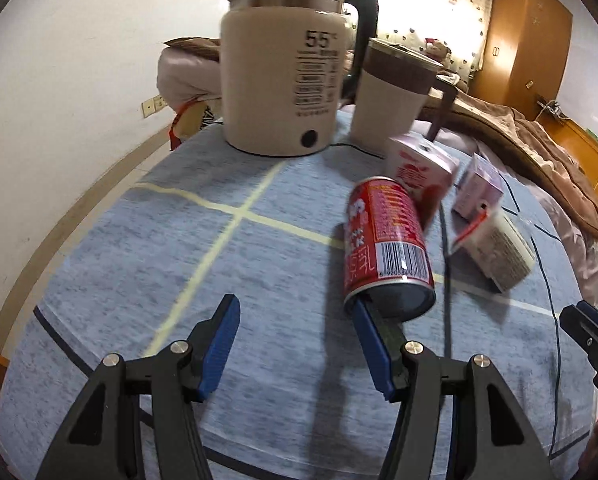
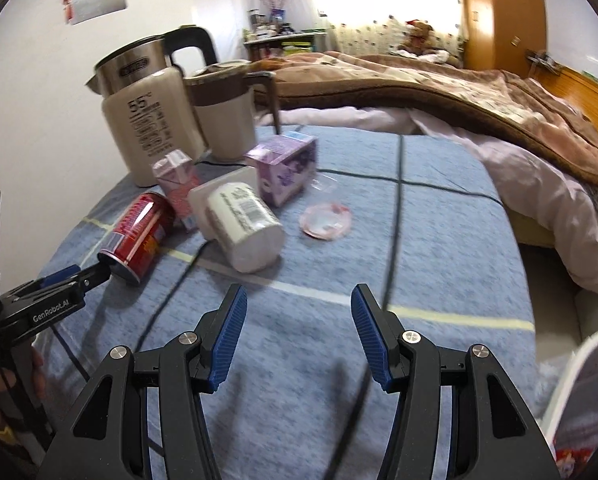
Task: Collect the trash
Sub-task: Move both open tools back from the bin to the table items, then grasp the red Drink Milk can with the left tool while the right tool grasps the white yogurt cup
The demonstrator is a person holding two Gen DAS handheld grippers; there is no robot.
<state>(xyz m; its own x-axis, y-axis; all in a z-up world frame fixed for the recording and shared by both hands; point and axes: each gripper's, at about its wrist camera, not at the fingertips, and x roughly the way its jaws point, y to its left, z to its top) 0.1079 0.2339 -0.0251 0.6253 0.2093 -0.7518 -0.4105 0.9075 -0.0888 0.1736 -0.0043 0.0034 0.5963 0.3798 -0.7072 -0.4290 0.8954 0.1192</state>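
Note:
A red can lies on its side on the blue cloth, also in the right wrist view. My left gripper is open; its right finger touches the can's near end, the can outside the jaws. Behind lie a pink carton, a purple box and a tipped white cup. In the right wrist view my right gripper is open and empty, short of the white cup, pink carton, purple box and a peeled lid.
A cream kettle and a lidded mug stand at the back. A black cord runs across the cloth. A bed with brown blanket lies right. A white bin rim shows at lower right.

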